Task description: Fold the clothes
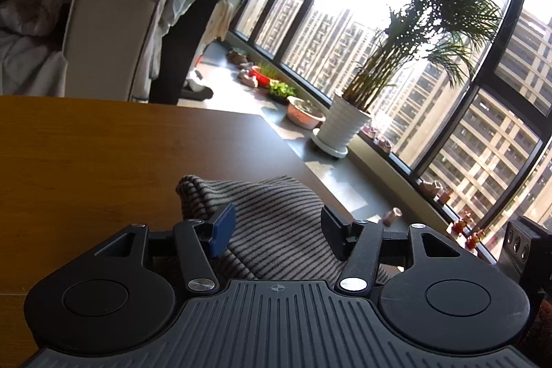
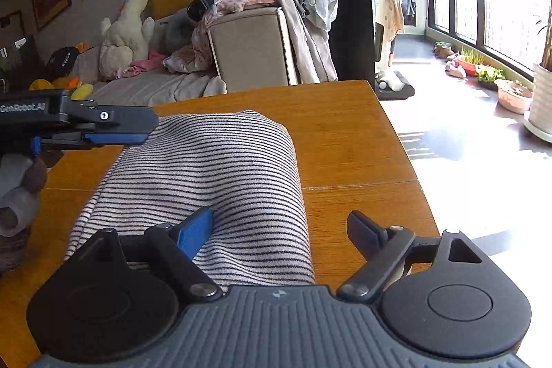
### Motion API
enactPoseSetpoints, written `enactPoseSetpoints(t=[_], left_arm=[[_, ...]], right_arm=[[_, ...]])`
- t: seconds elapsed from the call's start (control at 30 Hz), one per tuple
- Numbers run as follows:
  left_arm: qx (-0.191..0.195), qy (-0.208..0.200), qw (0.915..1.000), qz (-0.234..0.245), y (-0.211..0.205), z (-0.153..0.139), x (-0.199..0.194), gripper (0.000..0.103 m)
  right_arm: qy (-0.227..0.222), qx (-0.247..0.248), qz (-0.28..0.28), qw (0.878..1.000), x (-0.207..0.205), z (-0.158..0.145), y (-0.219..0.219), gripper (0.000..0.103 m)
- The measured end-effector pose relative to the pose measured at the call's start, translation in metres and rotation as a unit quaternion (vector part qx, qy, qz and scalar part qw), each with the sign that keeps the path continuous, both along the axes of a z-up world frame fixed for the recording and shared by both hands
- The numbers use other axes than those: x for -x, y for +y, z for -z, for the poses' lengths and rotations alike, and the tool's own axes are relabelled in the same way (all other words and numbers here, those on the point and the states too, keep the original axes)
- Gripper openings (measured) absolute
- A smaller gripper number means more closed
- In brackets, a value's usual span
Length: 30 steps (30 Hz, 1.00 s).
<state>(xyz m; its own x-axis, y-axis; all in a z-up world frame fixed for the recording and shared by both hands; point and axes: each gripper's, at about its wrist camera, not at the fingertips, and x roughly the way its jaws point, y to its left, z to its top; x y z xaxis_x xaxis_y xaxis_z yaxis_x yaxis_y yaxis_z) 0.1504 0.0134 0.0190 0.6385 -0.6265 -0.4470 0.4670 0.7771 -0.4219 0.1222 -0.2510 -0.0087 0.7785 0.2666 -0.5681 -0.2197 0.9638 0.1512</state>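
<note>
A grey-and-black striped garment [image 2: 214, 181] lies folded lengthwise on the wooden table [image 2: 348, 140]. My right gripper [image 2: 281, 230] is open just above its near end, the blue-padded finger over the cloth, the other finger over bare wood. My left gripper [image 1: 277, 225] is open over the garment's far left corner [image 1: 276, 216], holding nothing. It also shows from the side in the right wrist view [image 2: 138, 130], at the cloth's far left edge.
The table's right edge [image 2: 407, 161] drops to a sunlit floor with plant pots [image 1: 339, 123] along a window. Behind the table stands a beige chest [image 2: 248, 47] heaped with clothes, and a bed with plush toys [image 2: 124, 33]. A basket [image 2: 13, 244] sits at the left.
</note>
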Motion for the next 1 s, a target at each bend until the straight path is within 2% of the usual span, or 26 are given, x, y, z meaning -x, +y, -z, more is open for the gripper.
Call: enactPoseSetpoints(t=[0.1,0.17,0.23,0.3,0.43,0.5,0.53,0.57,0.67,0.8,0.83,1.0], left_arm=[[-0.009,-0.008,0.9998,-0.016,0.001,-0.008,0.02,0.078],[-0.016,0.01,0.9995,-0.027,0.001,-0.004,0.023,0.079],[-0.024,0.033,0.9987,-0.029,-0.002,0.006,0.022,0.079],[-0.037,0.057,0.9974,-0.025,-0.006,0.021,0.02,0.07],[-0.02,0.076,0.9968,-0.017,-0.003,0.035,0.015,0.069],[-0.015,0.08,0.9966,-0.013,0.0,0.037,0.012,0.069],[-0.016,0.081,0.9966,-0.012,0.001,0.038,0.012,0.069],[-0.016,0.081,0.9965,-0.011,0.002,0.039,0.011,0.069],[-0.01,0.084,0.9963,-0.012,0.005,0.043,0.011,0.07],[-0.009,0.084,0.9963,-0.014,0.007,0.044,0.01,0.072],[-0.009,0.084,0.9963,-0.014,0.008,0.045,0.01,0.072],[-0.003,0.086,0.9962,-0.011,0.011,0.049,0.008,0.075]], right_arm=[[0.003,-0.012,0.005,1.0,-0.002,0.002,-0.003,0.089],[0.004,-0.016,0.006,1.0,-0.001,0.002,-0.005,0.089],[0.005,-0.015,0.005,1.0,-0.001,-0.001,-0.006,0.089],[0.004,-0.014,0.001,1.0,-0.002,-0.007,-0.008,0.089],[-0.019,-0.013,-0.015,1.0,-0.011,-0.032,-0.009,0.089],[-0.038,0.009,-0.028,0.999,-0.018,-0.044,-0.002,0.072],[-0.044,0.017,-0.033,0.998,-0.024,-0.05,0.004,0.054],[-0.046,0.018,-0.037,0.998,-0.031,-0.052,0.009,0.048],[-0.048,0.026,-0.047,0.997,-0.054,-0.055,0.026,0.047],[0.012,0.081,-0.044,0.996,-0.091,-0.02,0.05,0.05],[0.009,0.086,-0.039,0.995,-0.093,-0.016,0.051,0.056],[-0.01,0.1,-0.047,0.994,-0.083,-0.032,0.053,0.057]])
